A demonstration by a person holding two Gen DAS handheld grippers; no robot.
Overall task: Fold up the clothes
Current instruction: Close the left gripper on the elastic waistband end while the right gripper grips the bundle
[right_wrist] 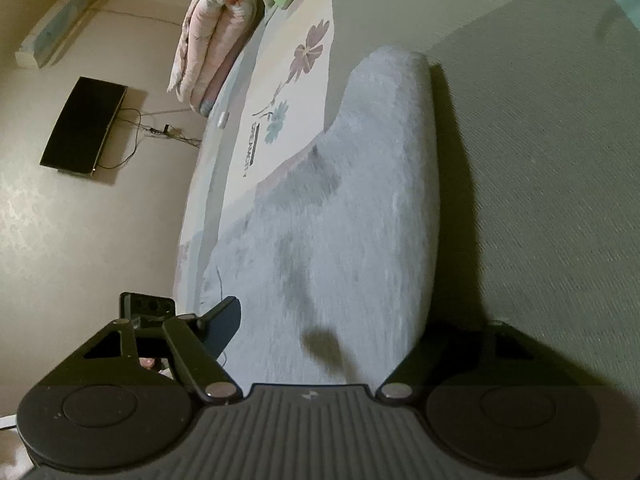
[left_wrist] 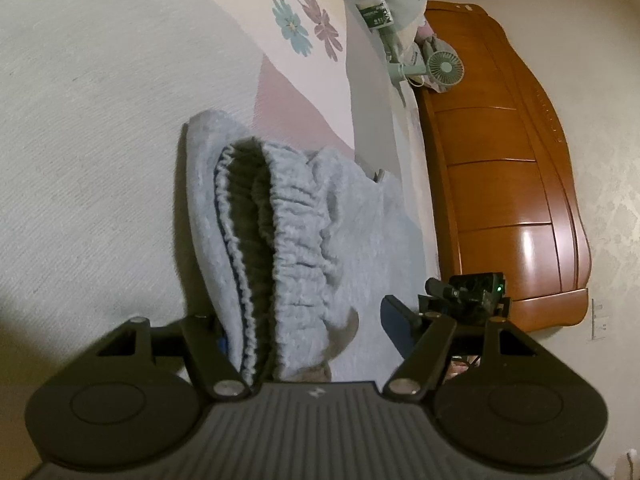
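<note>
Lying across the middle of both views was a pair of fluffy light-blue trousers (left_wrist: 304,240), spread on a bed (left_wrist: 80,120) with a pale textured cover. In the left wrist view the gathered elastic waistband (left_wrist: 288,216) gaped open at the centre of the frame, and the left tool (left_wrist: 308,332) straddled it at the bottom: its right dark finger (left_wrist: 396,328) stood clear of the cloth, while its left finger was hidden behind the waistband edge, so the jaws stood apart with fabric between them, and whether they pinched it could not be told. In the right wrist view the right tool (right_wrist: 320,332) sat at the bottom centre with the blurred trousers (right_wrist: 360,200) running up between its jaws; only its left finger (right_wrist: 224,328) showed, clear of the cloth, jaws apart. No earlier view was there to compare. A flowered sheet (left_wrist: 296,28) lay at the upper middle, a small green fan (left_wrist: 444,68) by the wooden headboard (left_wrist: 500,184) at the right, and a folded quilt (right_wrist: 212,36) at the upper left of the right wrist view.
</note>
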